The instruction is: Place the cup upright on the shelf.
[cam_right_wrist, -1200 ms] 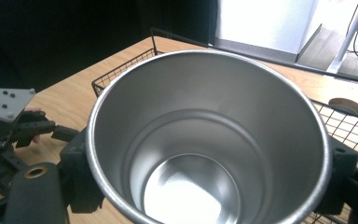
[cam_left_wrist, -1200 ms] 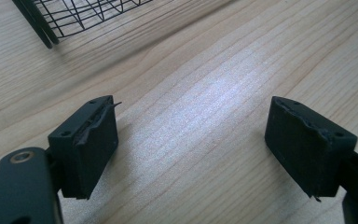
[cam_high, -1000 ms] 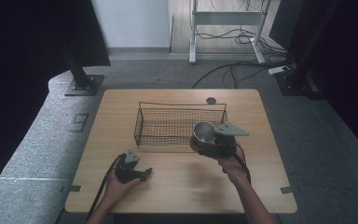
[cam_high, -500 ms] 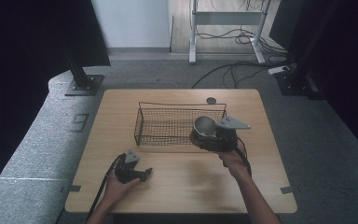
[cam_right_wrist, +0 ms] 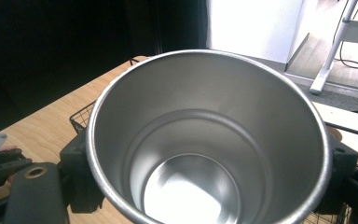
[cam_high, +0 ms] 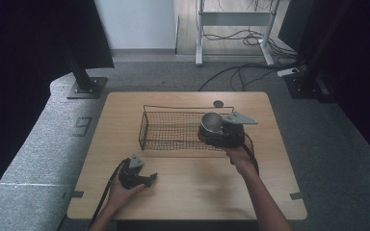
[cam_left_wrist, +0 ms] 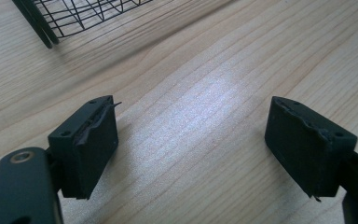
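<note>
A shiny steel cup point(cam_high: 211, 122) is held upright, mouth up, in my right gripper point(cam_high: 210, 128), at the right end of a black wire basket point(cam_high: 169, 131). In the right gripper view the empty cup point(cam_right_wrist: 205, 154) sits between the two jaws of the right gripper point(cam_right_wrist: 209, 184), which is shut on its sides. My left gripper point(cam_high: 149, 179) rests low on the wooden table point(cam_high: 192, 192) near the front left. It is open, and the left gripper point(cam_left_wrist: 191, 140) has only bare wood between its jaws. A corner of the basket point(cam_left_wrist: 74, 14) lies ahead of it.
A small dark round disc point(cam_high: 218, 103) lies on the table behind the basket. The basket's mesh wall point(cam_right_wrist: 81, 119) is just left of the cup. Beyond the table are grey floor, stand bases and cables.
My right gripper has carried the cup a little farther from the person, over the basket's right end. The left gripper has stayed put.
</note>
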Tool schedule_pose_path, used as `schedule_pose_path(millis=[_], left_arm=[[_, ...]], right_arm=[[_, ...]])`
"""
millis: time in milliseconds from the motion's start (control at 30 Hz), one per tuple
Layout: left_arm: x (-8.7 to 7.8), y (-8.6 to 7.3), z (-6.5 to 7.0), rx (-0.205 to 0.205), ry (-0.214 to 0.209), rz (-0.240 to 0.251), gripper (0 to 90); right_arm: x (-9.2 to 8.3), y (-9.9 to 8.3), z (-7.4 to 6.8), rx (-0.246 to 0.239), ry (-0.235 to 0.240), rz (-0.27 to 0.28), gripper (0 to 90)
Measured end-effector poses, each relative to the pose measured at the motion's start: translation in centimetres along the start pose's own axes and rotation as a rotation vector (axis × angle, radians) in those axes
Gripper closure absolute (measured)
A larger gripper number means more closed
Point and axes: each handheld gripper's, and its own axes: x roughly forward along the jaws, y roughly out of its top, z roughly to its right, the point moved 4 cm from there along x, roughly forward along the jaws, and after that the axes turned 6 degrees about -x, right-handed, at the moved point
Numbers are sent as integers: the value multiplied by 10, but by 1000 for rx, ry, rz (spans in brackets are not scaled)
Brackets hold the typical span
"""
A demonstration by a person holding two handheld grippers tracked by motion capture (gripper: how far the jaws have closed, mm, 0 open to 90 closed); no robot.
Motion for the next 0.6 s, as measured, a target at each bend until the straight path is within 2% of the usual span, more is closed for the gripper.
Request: schedule_pose_path(millis=[600], left_arm=[[0, 0, 0, 0, 1, 1, 171]], right_arm=[[27, 11, 12, -1, -28, -39, 182]])
